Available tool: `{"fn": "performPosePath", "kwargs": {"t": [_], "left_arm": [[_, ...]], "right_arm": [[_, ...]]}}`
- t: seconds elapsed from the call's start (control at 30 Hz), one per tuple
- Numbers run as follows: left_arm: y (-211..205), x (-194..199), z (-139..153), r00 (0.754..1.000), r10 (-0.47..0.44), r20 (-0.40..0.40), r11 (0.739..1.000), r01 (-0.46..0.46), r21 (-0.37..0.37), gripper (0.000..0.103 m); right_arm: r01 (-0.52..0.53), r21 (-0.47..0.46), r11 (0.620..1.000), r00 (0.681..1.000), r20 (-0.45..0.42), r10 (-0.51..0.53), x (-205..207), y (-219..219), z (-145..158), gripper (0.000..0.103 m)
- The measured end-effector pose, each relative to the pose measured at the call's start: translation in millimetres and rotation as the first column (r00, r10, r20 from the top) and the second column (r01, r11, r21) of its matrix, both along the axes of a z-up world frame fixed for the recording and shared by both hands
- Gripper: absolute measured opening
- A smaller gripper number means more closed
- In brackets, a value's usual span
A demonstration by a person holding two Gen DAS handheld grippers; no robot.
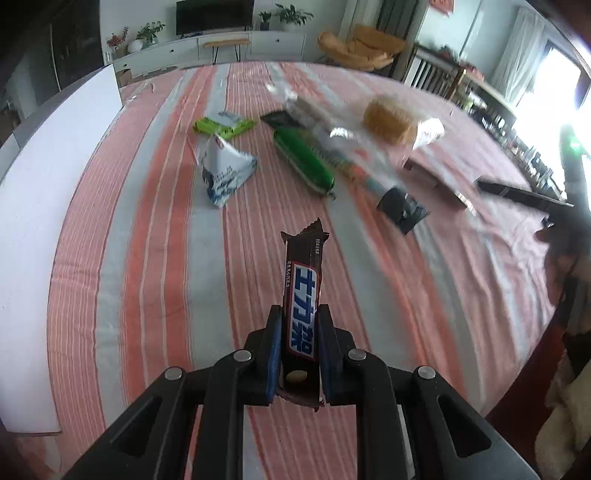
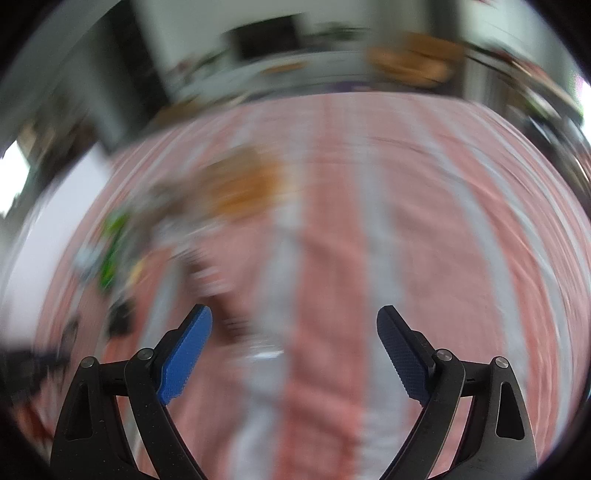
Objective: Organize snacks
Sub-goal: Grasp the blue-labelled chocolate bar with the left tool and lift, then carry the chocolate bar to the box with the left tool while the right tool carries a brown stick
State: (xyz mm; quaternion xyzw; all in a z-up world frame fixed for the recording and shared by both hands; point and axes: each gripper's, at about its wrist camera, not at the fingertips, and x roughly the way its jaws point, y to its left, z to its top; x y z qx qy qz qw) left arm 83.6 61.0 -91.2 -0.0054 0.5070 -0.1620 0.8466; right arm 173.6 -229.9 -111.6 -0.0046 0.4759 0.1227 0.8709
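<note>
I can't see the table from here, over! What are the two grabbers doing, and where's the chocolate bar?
Left gripper shut on chocolate bar, lifted above striped cloth. Right gripper open, empty. Nothing in the way.

This is a home living room. A table under a pink and white striped cloth fills the middle. At twelve o'clock a dark television stands on a long white cabinet with potted plants; at one o'clock sits an orange armchair, and curtains hang at two o'clock.
</note>
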Motion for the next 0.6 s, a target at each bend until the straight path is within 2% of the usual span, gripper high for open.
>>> {"fn": "performPosePath", "kwargs": {"t": [0.07, 0.17, 0.2, 0.23, 0.3, 0.43, 0.47, 0.6], "left_arm": [[2.9, 0.5, 5.5, 1.0, 0.01, 0.011, 1.0, -0.01, -0.02, 0.017], [12.8, -3.1, 17.7, 0.999, 0.033, 0.034, 0.998, -0.031, -0.049, 0.017], [16.4, -4.1, 20.6, 0.998, 0.039, 0.04, 0.998, -0.037, -0.057, 0.017], [21.5, -5.4, 24.5, 0.998, 0.049, 0.047, 0.997, -0.046, -0.068, 0.017], [32.9, -6.8, 32.6, 0.996, 0.071, 0.061, 0.993, -0.065, -0.094, 0.017], [52.2, -7.5, 45.2, 0.991, 0.111, 0.075, 0.982, -0.098, -0.16, 0.017], [56.7, -7.6, 49.2, 0.989, 0.121, 0.079, 0.978, -0.105, -0.18, 0.017], [74.4, -10.3, 66.1, 0.983, 0.148, 0.112, 0.965, -0.119, -0.236, 0.017]], "right_arm": [[-0.072, -0.054, 0.996, 0.996, -0.048, 0.07, 15.4, 30.4, -11.7, 0.091], [-0.09, -0.107, 0.99, 0.992, -0.1, 0.079, 33.4, 48.5, -27.6, 0.09], [-0.082, -0.122, 0.989, 0.992, -0.108, 0.069, 37.0, 50.9, -30.2, 0.087], [-0.083, -0.118, 0.99, 0.993, -0.098, 0.071, 37.0, 52.3, -26.9, 0.079], [-0.063, -0.136, 0.989, 0.993, -0.109, 0.049, 37.8, 52.5, -20.9, 0.019], [-0.035, -0.036, 0.999, 0.987, -0.156, 0.029, 30.0, 37.3, -15.3, 0.019], [-0.023, 0.043, 0.999, 0.984, -0.175, 0.03, 23.1, 31.1, -10.8, 0.019], [-0.006, 0.247, 0.969, 0.98, -0.19, 0.054, 2.5, 19.1, 11.1, 0.019]]}}
